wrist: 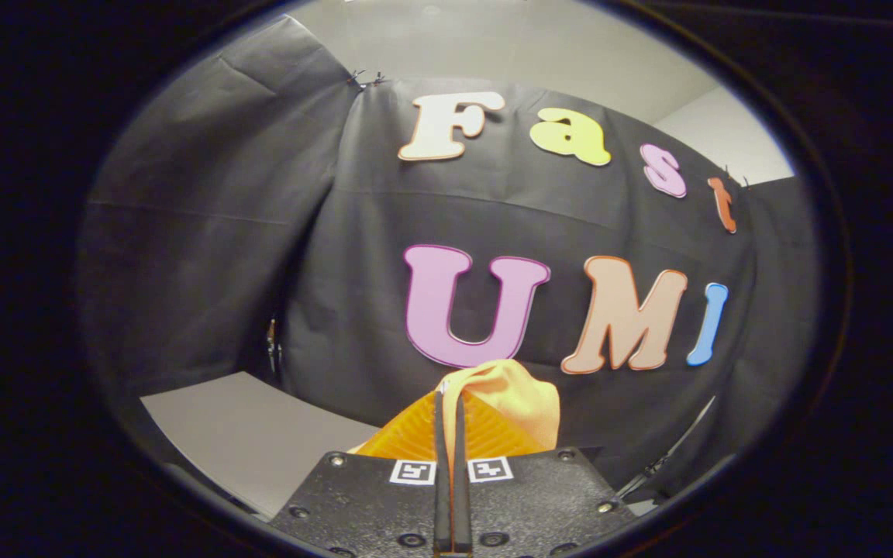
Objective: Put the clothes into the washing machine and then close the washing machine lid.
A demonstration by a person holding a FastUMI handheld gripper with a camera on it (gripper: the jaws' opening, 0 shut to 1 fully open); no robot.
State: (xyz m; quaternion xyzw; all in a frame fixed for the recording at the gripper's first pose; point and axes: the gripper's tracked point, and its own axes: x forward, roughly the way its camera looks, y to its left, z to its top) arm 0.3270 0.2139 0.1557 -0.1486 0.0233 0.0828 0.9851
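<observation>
Gripper [451,403] fingers nearly touching, pinching a thin fold of orange cloth [520,403] at the tips, holding it raised in front of the black booth wall [206,232]. Cloth bunching up just beyond and to the right of the fingers, probably hanging down behind them. Grey table [253,442] lying below to the left.

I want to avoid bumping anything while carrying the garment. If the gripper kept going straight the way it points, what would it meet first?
The gripper, shut on the orange cloth, points at the black cloth wall. That wall looks like the first thing ahead, though its depth is unclear.
</observation>
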